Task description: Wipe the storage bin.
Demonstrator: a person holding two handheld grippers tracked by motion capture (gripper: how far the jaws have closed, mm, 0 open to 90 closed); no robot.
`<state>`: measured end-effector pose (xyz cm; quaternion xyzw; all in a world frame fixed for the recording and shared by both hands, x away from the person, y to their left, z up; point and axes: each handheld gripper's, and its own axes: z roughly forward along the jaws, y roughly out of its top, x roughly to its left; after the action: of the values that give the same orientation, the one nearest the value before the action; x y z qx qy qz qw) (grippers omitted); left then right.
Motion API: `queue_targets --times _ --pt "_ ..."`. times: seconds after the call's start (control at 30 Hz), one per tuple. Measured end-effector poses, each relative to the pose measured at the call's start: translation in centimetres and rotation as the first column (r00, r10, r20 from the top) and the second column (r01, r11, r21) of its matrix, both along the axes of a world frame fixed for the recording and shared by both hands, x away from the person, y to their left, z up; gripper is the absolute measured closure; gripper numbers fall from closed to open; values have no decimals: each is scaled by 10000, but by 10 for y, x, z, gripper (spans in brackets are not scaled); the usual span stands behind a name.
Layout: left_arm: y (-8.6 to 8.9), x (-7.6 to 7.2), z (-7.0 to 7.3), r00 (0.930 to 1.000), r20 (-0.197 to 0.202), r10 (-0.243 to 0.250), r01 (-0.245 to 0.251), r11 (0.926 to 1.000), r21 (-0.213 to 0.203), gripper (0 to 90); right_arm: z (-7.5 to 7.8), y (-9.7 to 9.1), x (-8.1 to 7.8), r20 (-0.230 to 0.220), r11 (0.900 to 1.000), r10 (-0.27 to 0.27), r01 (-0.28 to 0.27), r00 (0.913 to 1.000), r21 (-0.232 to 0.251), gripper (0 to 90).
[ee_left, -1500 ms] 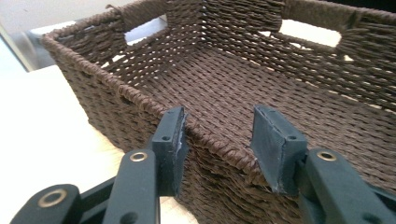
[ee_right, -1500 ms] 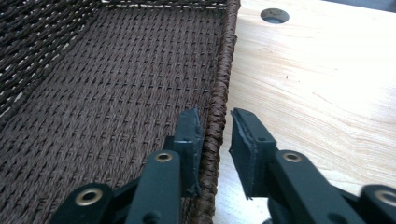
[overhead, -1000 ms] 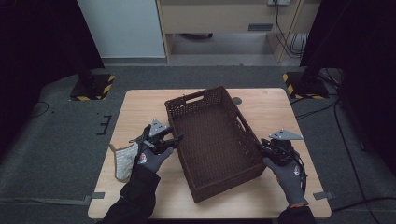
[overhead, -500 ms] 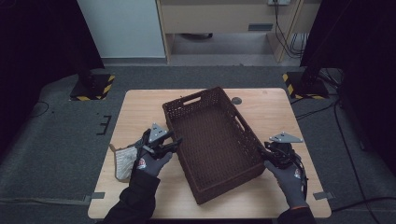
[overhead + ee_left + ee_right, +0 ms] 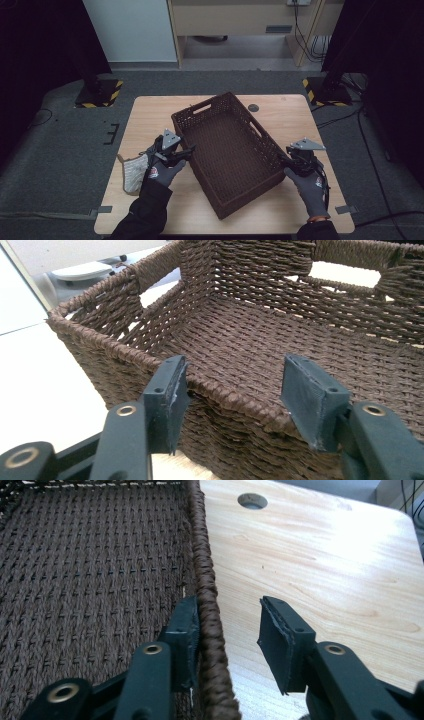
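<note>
High view: a brown woven basket lies on the wooden desk, empty. Its long axis runs diagonally, from the far left toward the near right of the desk, and its open top faces up. A handle slot shows in the far short wall. The left tongs sit at the basket's left long wall; the right tongs sit at its right long wall near the near corner. A pale woven cloth lies on the desk just left of the left hand. A round hole in the desk lies beyond the basket.

Left gripper view: the left tongs stand over the rim of the basket, both jaws set apart along the rim. The pads do not press on the weave; the jaws have just been opening. This view shows handle slots in two walls.

Right gripper view: the right tongs straddle the rim of the basket. The inner pad lies against the rim; the outer pad stands clear over the desk. The jaws have just been opening, with the rim between them and no grip on it. The desk hole appears ahead.
</note>
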<state>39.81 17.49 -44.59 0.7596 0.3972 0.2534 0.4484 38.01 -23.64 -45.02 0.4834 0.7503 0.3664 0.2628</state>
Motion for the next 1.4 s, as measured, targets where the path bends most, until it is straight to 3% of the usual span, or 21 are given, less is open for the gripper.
queue_targets --times 0.1,0.27,0.5,0.77,1.0,1.2,1.33,1.4 --pt "0 -2 0 10000 29 -37 37 10000 -34 462 1 1 -5 7 9998 171 -172 9999 51 563" --pt "2 -2 3 9998 -29 -221 221 9997 -32 480 -2 -2 -5 -182 9996 -215 211 9996 -205 595" --pt "22 8 16 9995 280 112 -100 9991 -401 392 -2 -9 5 -229 9996 -274 272 9994 -122 622" --pt "46 38 18 9949 175 994 -979 9926 -716 368 -5 -9 13 2 9971 -653 652 9979 -387 591" --pt "56 72 9 9892 9 1465 -1458 9851 -915 363 -5 -10 14 36 9977 -602 603 9982 -323 581" --pt "54 86 -6 9918 -199 1261 -1273 9882 -855 407 -5 -10 14 18 9984 -514 514 9987 -250 566" --pt "54 87 -6 9940 -234 1068 -1082 9915 -720 445 -3 -11 11 95 9990 -425 427 9991 -146 543" --pt "56 85 -5 9942 -339 1021 -1048 9905 -891 463 0 -11 9 206 9991 -432 432 9989 9 521"
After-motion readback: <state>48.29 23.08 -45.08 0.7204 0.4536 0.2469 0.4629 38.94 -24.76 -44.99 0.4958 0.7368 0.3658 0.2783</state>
